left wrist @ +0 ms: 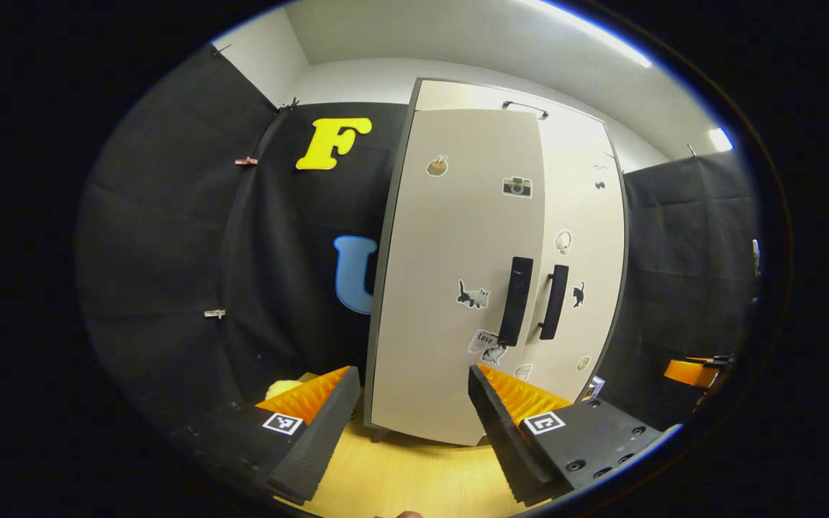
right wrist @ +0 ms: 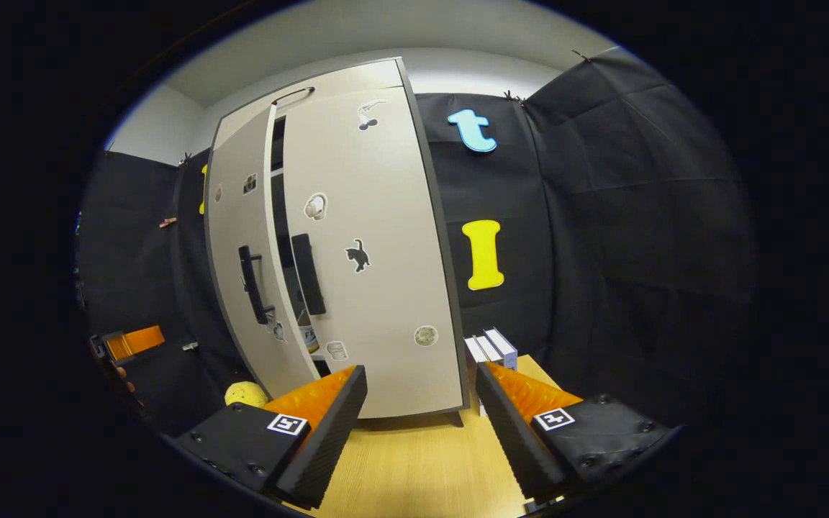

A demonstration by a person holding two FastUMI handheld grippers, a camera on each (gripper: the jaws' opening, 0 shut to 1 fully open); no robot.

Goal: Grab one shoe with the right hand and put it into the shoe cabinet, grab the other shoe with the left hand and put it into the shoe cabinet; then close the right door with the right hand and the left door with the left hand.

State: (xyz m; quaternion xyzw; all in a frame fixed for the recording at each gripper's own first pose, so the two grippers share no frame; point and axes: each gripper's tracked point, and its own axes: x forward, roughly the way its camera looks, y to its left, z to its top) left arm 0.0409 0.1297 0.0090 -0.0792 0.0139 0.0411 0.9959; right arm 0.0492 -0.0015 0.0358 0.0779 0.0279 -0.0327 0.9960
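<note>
wooden tabletop (right wrist: 414, 460): shoe cabinet (right wrist: 378, 288) upright (left door (right wrist: 242, 288) slightly ajar); left gripper (left wrist: 407, 424), right gripper (right wrist: 422, 424) both spread, empty.

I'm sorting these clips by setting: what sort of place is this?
Likely a staged recording booth, not a home: black cloth forms the walls, and a small stickered cabinet stands on a wooden tabletop.

Matt smooth cabinet doors (left wrist: 458, 288); wood-grain tabletop (right wrist: 422, 460)

Black cloth walls (right wrist: 637, 216), white ceiling with strip light (left wrist: 587, 32), wooden tabletop (right wrist: 422, 460).
</note>
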